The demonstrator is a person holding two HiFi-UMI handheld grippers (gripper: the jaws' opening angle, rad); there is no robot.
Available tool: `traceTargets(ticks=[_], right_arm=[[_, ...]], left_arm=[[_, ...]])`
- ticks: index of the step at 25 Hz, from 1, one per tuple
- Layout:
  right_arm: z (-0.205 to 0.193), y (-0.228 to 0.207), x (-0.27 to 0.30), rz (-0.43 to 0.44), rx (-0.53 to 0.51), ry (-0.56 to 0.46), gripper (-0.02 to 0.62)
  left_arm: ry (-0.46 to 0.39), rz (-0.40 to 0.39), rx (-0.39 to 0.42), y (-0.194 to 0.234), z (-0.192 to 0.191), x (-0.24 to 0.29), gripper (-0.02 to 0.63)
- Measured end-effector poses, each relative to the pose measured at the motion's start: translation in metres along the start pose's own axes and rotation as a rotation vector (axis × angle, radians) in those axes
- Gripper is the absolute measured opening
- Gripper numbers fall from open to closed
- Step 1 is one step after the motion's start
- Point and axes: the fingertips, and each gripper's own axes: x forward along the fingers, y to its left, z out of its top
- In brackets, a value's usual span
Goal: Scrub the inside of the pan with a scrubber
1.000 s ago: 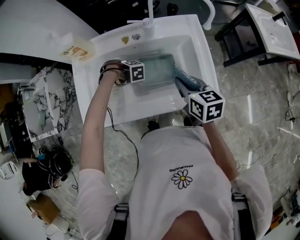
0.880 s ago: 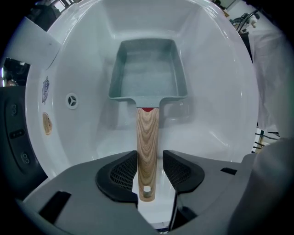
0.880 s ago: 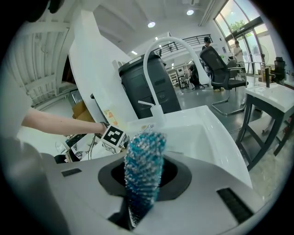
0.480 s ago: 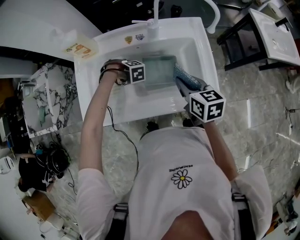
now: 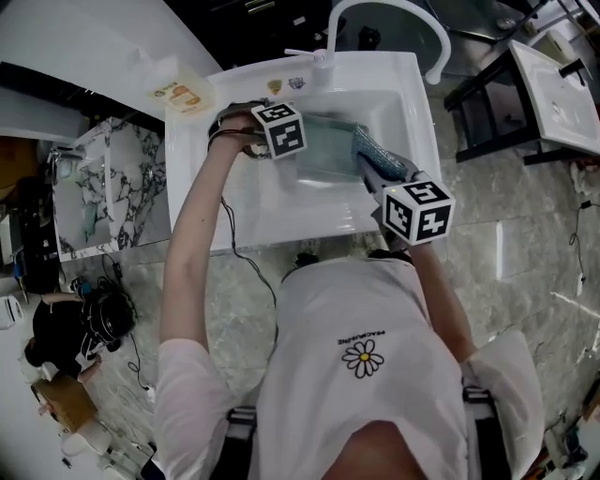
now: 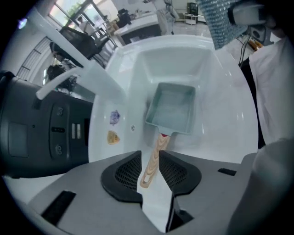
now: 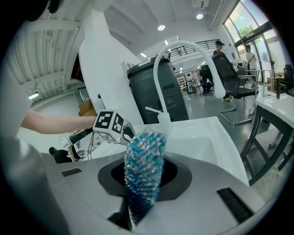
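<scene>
A teal rectangular pan [image 5: 326, 150] lies in the white sink [image 5: 234, 211]. In the left gripper view the pan [image 6: 172, 110] points its wooden handle [image 6: 155, 153] toward me. That handle runs between the pads of my left gripper [image 6: 150, 153], whose jaws are closing with a thin gap still showing on each side. In the head view the left gripper [image 5: 286, 141] sits at the pan's left end. My right gripper [image 7: 146, 172] is shut on a blue sparkly scrubber [image 7: 142, 158]. It holds the scrubber [image 5: 373, 153] above the pan's right edge.
A white arched faucet [image 5: 389, 19] and a small bottle [image 5: 323, 61] stand at the sink's back rim, beside two stickers [image 5: 275, 86]. A yellow packet [image 5: 183, 94] lies on the counter at left. A black table frame [image 5: 497, 75] stands to the right. A person [image 5: 80, 328] crouches on the floor at left.
The head view has shifted, so the faucet arch now shows. The left gripper's marker cube has turned a little at the pan's left end. The right gripper and scrubber have barely moved.
</scene>
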Motion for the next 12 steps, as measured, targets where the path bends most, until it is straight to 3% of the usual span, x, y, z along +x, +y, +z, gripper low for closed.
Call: traceTargets(ticks=[7,12], right_arm=[[0.017,0.005,-0.004,0.005,-0.028,-0.060,0.061],[0.028,0.000,-0.007,-0.017,-0.037,-0.104,0.061]], left_arm=[[-0.227,0.238,-0.221,0.042,0.012,-0.077,0.035],[-0.458,0.420,-0.470,0.045,0.015,-0.154,0.021]])
